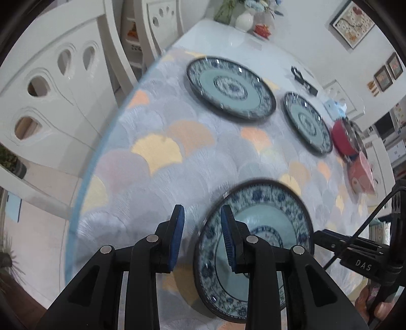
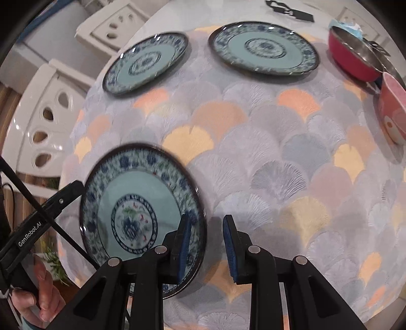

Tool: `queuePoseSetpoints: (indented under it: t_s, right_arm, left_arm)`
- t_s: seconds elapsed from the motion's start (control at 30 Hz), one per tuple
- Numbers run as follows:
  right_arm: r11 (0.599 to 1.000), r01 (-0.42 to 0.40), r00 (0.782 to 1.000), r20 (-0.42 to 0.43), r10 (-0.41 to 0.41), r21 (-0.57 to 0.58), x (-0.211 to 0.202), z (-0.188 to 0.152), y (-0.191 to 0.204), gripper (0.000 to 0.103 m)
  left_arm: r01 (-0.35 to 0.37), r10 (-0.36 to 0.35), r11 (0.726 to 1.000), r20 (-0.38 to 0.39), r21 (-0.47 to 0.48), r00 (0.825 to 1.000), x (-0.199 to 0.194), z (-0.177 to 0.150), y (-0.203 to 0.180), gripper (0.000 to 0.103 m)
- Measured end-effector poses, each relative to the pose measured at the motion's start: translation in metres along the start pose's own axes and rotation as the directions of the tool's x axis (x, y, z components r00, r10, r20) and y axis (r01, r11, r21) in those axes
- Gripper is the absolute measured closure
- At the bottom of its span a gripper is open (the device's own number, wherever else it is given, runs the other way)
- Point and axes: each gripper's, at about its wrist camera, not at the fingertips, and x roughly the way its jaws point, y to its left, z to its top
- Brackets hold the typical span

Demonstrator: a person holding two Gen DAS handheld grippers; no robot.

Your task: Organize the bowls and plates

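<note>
Nearest, a blue-patterned plate (image 2: 142, 218) is seen lying on the scalloped tablecloth (image 2: 253, 162). It is flanked by the left gripper (image 1: 202, 237) and the right gripper (image 2: 206, 247), fingers slightly apart, nothing clamped. Farther off, two matching plates (image 2: 146, 63) (image 2: 264, 48) lie separately. At far right, a red bowl (image 2: 352, 57) and a pink bowl (image 2: 393, 109) are seen. Nothing appears stacked; the sorting is judged barely begun.

The table (image 2: 253, 157) wears a fan-patterned cloth. On it lie three blue plates (image 2: 142, 218), a red pan (image 2: 352, 61), a pink bowl (image 2: 393, 111) and a vase (image 1: 244, 21).
</note>
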Motion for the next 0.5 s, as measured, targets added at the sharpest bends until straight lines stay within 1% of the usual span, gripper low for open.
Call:
queuePoseSetpoints:
  t_s: [0.23, 0.3, 0.37, 0.43, 0.5]
  right_arm:
    - [1.0, -0.02, 0.997, 0.07, 0.019, 0.013, -0.027, 0.019, -0.006, 0.077]
    - [1.0, -0.025, 0.995, 0.093, 0.024, 0.008, -0.035, 0.028, -0.005, 0.072]
    - [1.0, -0.024, 0.993, 0.116, 0.024, -0.002, -0.04, 0.037, -0.001, 0.064]
    - [1.0, -0.018, 0.989, 0.143, 0.02, -0.019, -0.048, 0.046, 0.001, 0.062]
    - [0.999, -0.015, 0.986, 0.164, 0.02, -0.032, -0.055, 0.056, 0.004, 0.061]
  left_arm:
    - [-0.002, -0.001, 0.999, 0.091, 0.034, 0.996, -0.025, 0.029, -0.007, 0.075]
    - [0.003, -0.008, 0.999, 0.105, 0.047, 0.994, -0.029, 0.038, -0.012, 0.07]
    - [0.008, -0.015, 0.998, 0.121, 0.058, 0.993, -0.033, 0.048, -0.017, 0.068]
    - [0.017, -0.027, 0.997, 0.131, 0.076, 0.991, -0.035, 0.058, -0.022, 0.068]
    - [0.018, -0.031, 0.996, 0.142, 0.089, 0.989, -0.037, 0.068, -0.028, 0.068]
